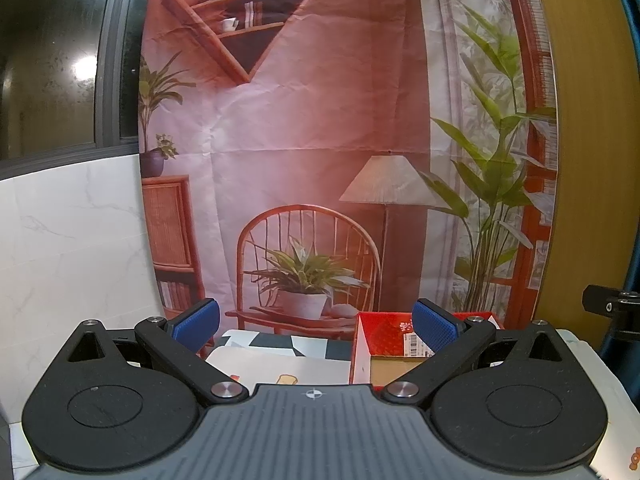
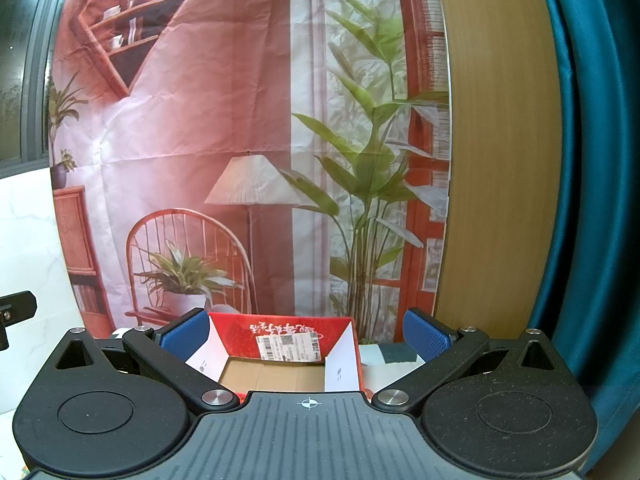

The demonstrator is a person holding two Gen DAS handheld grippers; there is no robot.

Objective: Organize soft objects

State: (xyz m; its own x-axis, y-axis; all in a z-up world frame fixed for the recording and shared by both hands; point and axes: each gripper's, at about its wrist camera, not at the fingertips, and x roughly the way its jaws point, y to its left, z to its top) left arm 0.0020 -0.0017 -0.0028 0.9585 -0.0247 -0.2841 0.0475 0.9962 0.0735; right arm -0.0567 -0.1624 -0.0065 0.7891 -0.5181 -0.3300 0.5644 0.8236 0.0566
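Note:
A red cardboard box (image 2: 240,334) with open flaps and a bare brown bottom stands just ahead of my right gripper (image 2: 306,334), whose blue-padded fingers (image 2: 186,336) are spread wide with nothing between them. The same red box (image 1: 384,334) appears low and right of centre in the left wrist view, partly behind the right finger of my left gripper (image 1: 316,324), which is also open and holds nothing. No soft object shows in either view.
A printed fabric backdrop (image 1: 304,140) of a room hangs close behind the table. A patterned mat (image 1: 280,360) covers the tabletop left of the box. White marble wall (image 1: 72,248) at the left, a wooden panel (image 2: 496,160) and teal curtain (image 2: 592,200) at the right.

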